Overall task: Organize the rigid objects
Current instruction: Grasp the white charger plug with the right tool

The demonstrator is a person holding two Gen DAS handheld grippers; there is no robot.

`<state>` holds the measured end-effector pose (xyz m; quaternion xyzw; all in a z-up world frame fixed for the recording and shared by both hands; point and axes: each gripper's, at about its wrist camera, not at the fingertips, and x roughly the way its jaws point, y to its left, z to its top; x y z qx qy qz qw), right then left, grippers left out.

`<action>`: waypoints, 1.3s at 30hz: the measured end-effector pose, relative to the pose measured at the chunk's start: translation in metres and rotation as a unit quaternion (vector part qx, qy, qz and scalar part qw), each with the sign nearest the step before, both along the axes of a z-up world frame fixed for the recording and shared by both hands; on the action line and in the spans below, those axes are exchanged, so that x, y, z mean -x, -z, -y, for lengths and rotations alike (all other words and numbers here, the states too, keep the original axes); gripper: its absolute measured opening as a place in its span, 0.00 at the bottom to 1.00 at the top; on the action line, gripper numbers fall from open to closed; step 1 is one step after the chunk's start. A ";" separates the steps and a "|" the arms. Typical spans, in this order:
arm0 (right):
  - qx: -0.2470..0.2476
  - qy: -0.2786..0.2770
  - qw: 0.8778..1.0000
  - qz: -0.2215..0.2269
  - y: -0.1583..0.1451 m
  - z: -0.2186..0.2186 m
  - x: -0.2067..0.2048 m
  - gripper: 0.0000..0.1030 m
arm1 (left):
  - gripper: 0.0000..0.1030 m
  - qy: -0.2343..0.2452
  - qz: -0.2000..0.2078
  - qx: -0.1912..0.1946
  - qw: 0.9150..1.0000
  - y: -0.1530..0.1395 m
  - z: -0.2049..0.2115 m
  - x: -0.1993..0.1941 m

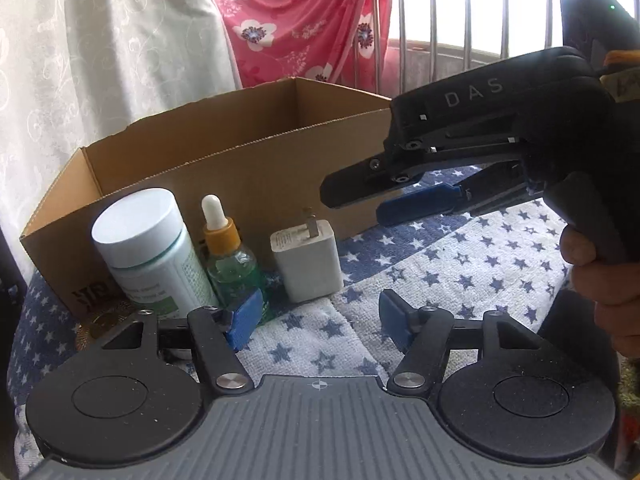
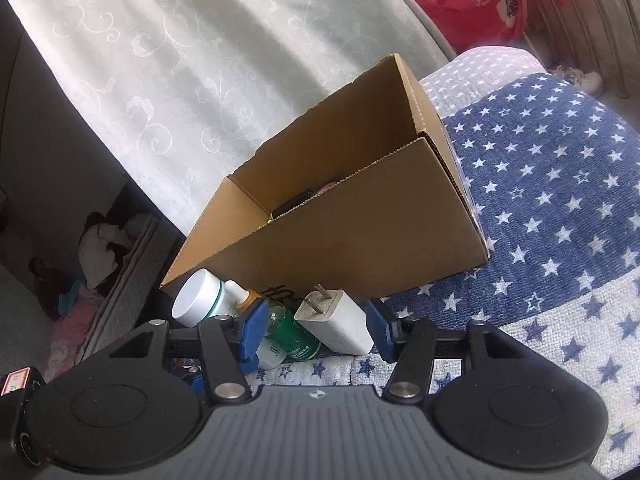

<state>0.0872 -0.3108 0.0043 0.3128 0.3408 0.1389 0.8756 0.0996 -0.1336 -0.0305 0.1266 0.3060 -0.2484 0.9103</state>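
Three small items stand in a row on the star-print blanket (image 1: 440,264), tight against the near wall of the open cardboard box (image 1: 240,160): a white-capped pill bottle (image 1: 152,248), a green dropper bottle (image 1: 232,256) and a white USB wall charger (image 1: 308,260), prongs up. The right gripper (image 2: 316,332) is the one lined up, its blue pads spread wide and holding nothing, with the wall charger (image 2: 340,320) sitting between them toward the right-hand pad and the dropper bottle (image 2: 288,332) crowding the left-hand pad. In that view the charger's long axis tilts up and left, prongs leading. The left gripper (image 1: 316,320) is parted and empty too, low on the blanket, its left pad just in front of the dropper bottle, the charger ahead and slightly left of centre. Judging by the framing, the right hand looks nearer the charger, and the box opening lies straight beyond it.
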 end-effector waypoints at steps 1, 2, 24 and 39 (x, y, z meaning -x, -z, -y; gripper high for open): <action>0.000 0.002 1.000 -0.001 0.002 0.001 -0.001 0.53 | 0.63 0.000 -0.004 -0.004 1.000 0.005 0.004 -0.002; 0.003 0.005 1.000 -0.002 0.003 0.000 -0.005 0.51 | 0.63 -0.001 -0.007 -0.006 1.000 0.009 0.008 -0.005; 0.002 0.002 1.000 -0.022 0.022 -0.002 -0.034 0.42 | 0.57 -0.080 0.018 -0.036 0.996 0.031 0.040 -0.025; 0.037 -0.017 0.999 -0.016 0.009 -0.016 -0.014 0.33 | 0.42 -0.074 0.022 -0.033 0.996 0.018 0.041 -0.004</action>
